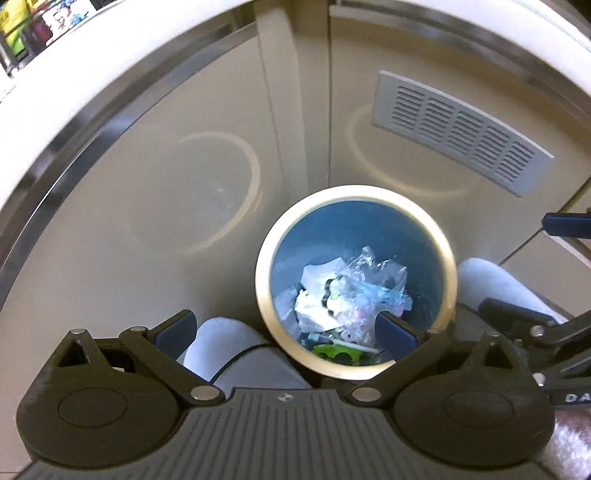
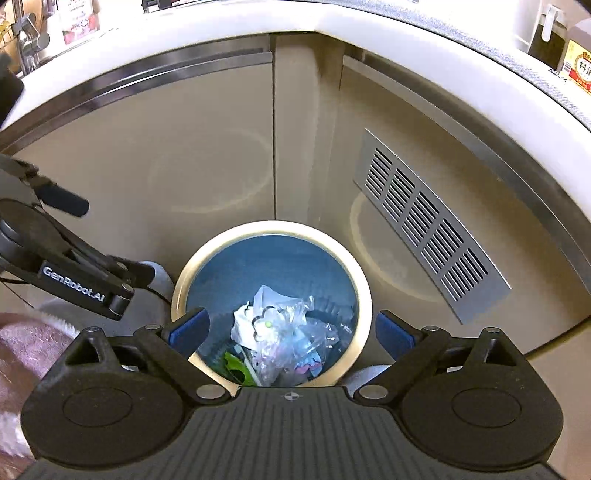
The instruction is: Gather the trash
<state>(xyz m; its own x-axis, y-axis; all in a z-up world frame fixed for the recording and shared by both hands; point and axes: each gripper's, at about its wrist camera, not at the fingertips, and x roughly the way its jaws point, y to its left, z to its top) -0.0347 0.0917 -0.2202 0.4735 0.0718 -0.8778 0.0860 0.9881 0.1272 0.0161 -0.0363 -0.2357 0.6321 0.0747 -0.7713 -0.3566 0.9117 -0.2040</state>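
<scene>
A round trash bin [image 1: 263, 280] with a cream rim and blue inside stands on the floor against the cabinet corner; it also shows in the right wrist view [image 2: 360, 280]. Inside lies crumpled trash [image 1: 347, 291]: clear plastic wrap, white paper and a green scrap, seen too in the right wrist view [image 2: 280, 332]. My left gripper [image 1: 286, 328] is open and empty above the bin's near left rim. My right gripper [image 2: 291, 328] is open and empty right over the bin's mouth. The left gripper also shows at the left edge of the right wrist view [image 2: 74, 240].
Beige cabinet doors [image 2: 207, 155] meet in a corner behind the bin, with a metal vent grille [image 2: 424, 225] on the right door. A white countertop edge [image 2: 258, 18] runs above, with bottles on it. The person's grey slippers [image 1: 229, 343] stand beside the bin.
</scene>
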